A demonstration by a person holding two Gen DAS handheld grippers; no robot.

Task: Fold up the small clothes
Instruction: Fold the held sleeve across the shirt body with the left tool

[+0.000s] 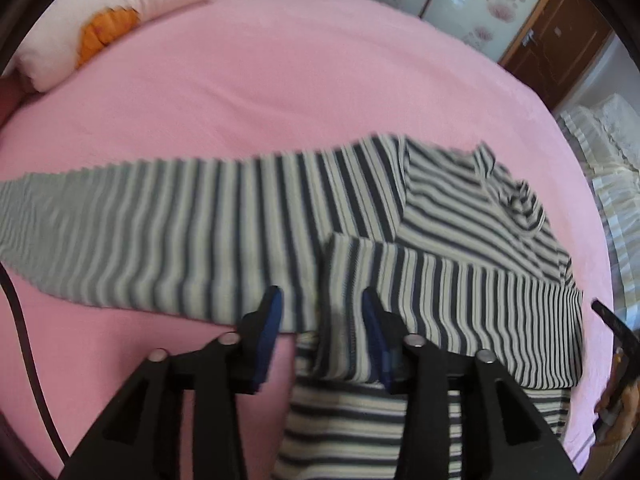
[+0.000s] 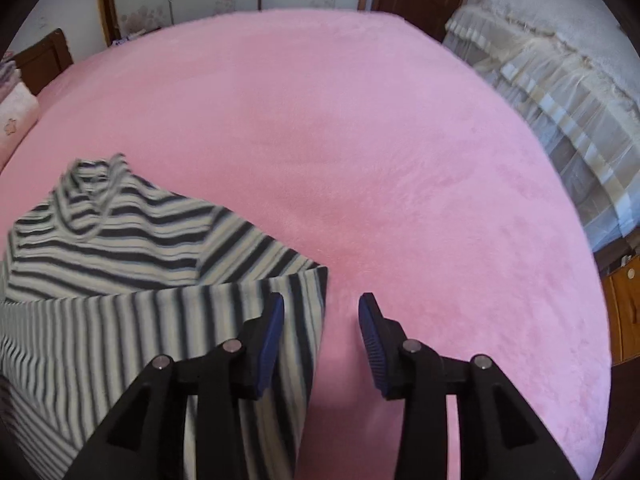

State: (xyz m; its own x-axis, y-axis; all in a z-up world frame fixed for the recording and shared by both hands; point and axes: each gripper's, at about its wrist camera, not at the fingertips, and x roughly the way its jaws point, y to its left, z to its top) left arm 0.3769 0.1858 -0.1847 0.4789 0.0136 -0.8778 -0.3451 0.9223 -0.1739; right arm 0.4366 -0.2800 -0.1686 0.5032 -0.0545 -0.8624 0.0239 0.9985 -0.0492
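Left wrist view shows a striped sweater (image 1: 440, 200) lying on a pink bed cover (image 1: 240, 80), with its collar (image 1: 524, 204) toward the far right. One sleeve (image 1: 460, 308) is already folded across the body, its cuff end lying just ahead of the left gripper (image 1: 322, 312). The other sleeve (image 1: 140, 224) stretches out flat to the left, not yet folded. The left gripper's claw stands apart with nothing between the pads; striped cloth lies below it.

Right wrist view has the right gripper (image 2: 321, 314) over the right edge of the folded sleeve (image 2: 160, 320), its claw likewise apart and empty, the left pad above cloth and the right pad above bare cover.

By the look of it, the fold is at an early stage: one sleeve in, the long sleeve still to bring over, then the body to double up.

For room, the cover is bare and wide on the far side and to the right of the sweater. A pillow (image 1: 108, 12) lies well apart at the far left corner, and a second bed (image 2: 560, 100) sits beyond the right edge
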